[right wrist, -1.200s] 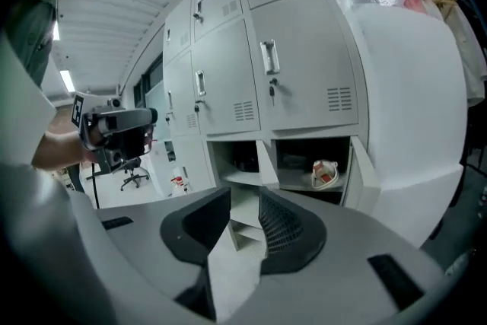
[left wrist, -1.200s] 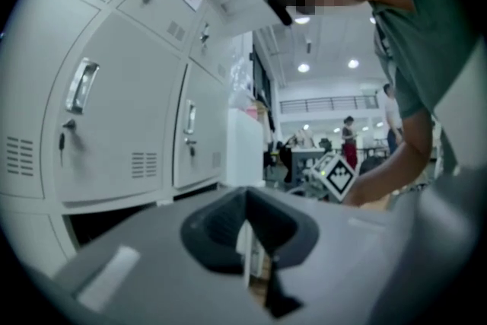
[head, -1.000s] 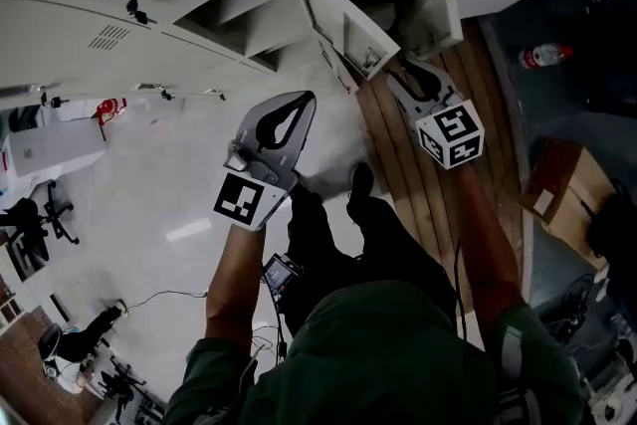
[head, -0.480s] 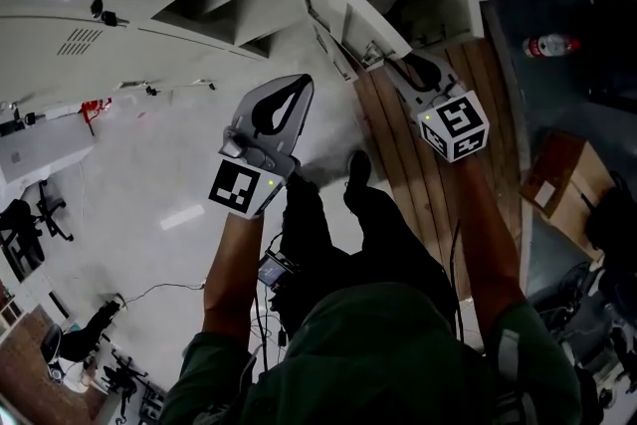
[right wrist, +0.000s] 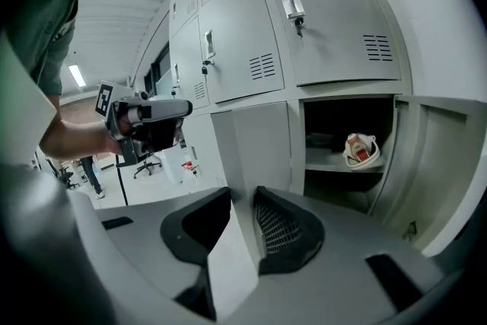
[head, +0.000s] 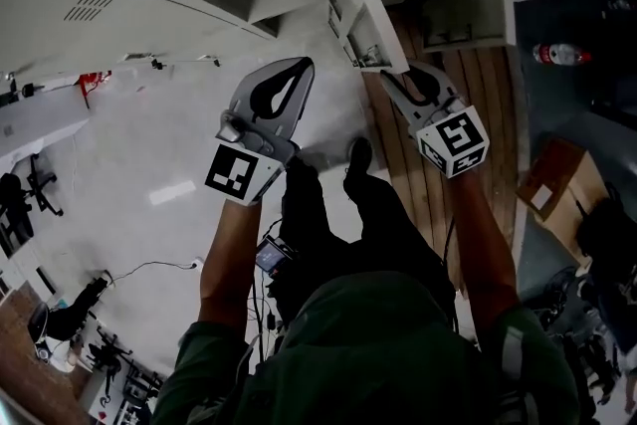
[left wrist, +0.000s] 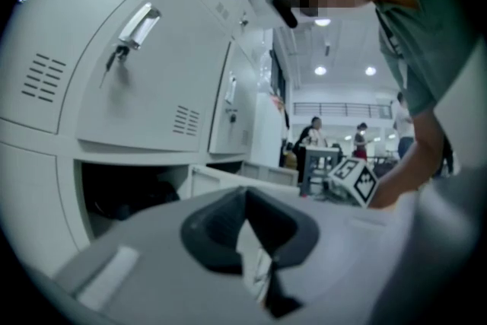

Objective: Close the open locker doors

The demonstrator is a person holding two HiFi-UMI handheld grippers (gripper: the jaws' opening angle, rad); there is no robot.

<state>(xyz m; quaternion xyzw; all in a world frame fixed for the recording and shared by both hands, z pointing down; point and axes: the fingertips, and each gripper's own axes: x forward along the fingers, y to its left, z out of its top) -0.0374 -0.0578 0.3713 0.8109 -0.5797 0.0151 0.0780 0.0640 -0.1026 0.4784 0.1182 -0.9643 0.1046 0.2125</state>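
The locker door (right wrist: pixel 255 137) is being pinched in the opening jaws of the right gripper (right wrist: pixel 242 192); those of the left gripper (left wrist: pixel 245 192) are being pressed together.

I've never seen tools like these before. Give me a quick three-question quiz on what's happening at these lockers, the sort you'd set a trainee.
1. True or false: the left tool is gripping something.
2. Which lies inside the open locker? A) a black shoe B) a white bag with red in it C) a green helmet
3. Fill in: the edge of the grey locker door stands between the jaws of the ___ tool.

Key: 1 false, its jaws are together on nothing. 2 B. 3 right: the right tool straddles that edge, and its jaws are opening with the door between them.
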